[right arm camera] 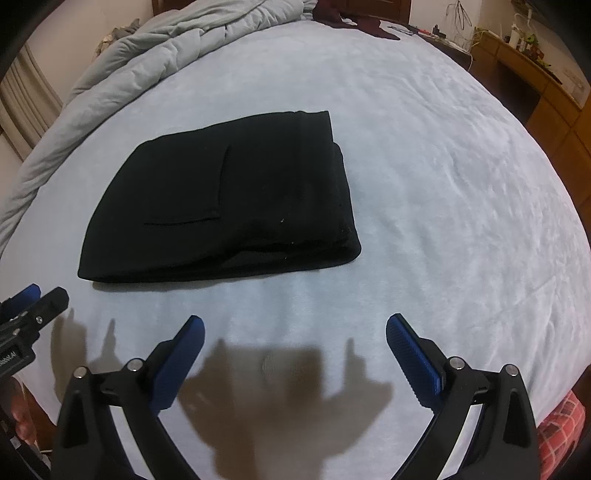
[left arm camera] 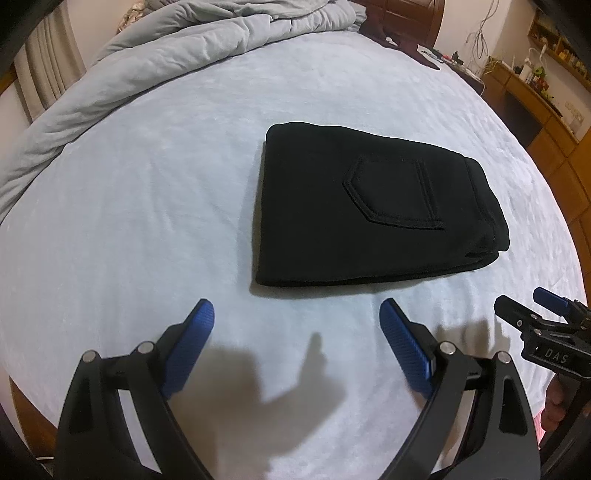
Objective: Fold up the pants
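The black pants [left arm camera: 354, 214] lie folded into a compact stack on the light blue bedsheet [left arm camera: 147, 206], a back pocket facing up. They also show in the right wrist view [right arm camera: 229, 199]. My left gripper [left arm camera: 297, 314] is open and empty, above the sheet just short of the stack's near edge. My right gripper [right arm camera: 295, 328] is open and empty, near the stack's near right corner. The right gripper's tip shows at the right edge of the left wrist view [left arm camera: 532, 310]; the left gripper's tip shows at the left edge of the right wrist view [right arm camera: 37, 299].
A rumpled grey duvet [left arm camera: 155, 62] is bunched along the far left of the bed. A dark wooden headboard [left arm camera: 402, 22] stands at the back. A wooden desk with clutter [left arm camera: 535, 96] runs along the right side. Dark items lie at the far edge [right arm camera: 373, 22].
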### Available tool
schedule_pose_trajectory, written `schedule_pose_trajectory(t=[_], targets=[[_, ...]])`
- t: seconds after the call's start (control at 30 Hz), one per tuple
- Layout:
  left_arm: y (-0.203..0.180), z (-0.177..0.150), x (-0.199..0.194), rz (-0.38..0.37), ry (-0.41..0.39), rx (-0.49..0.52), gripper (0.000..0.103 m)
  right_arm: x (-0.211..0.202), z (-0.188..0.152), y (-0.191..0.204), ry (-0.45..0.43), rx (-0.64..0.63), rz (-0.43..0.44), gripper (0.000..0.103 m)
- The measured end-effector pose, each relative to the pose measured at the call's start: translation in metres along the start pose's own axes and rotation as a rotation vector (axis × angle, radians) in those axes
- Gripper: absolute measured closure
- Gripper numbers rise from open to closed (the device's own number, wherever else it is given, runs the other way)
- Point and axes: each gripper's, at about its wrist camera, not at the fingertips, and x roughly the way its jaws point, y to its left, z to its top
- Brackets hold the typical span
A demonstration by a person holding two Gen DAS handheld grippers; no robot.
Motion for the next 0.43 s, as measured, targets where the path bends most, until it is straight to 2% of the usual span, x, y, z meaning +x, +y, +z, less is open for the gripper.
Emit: schedule_pose_trajectory(t=[0.43], targets=[[0.0024, 0.003, -0.0063, -0.021, 0.013, -0.018, 0.013, 0.0041, -0.0033, -0.0008, 0.014, 0.02, -0.004, 0.004]])
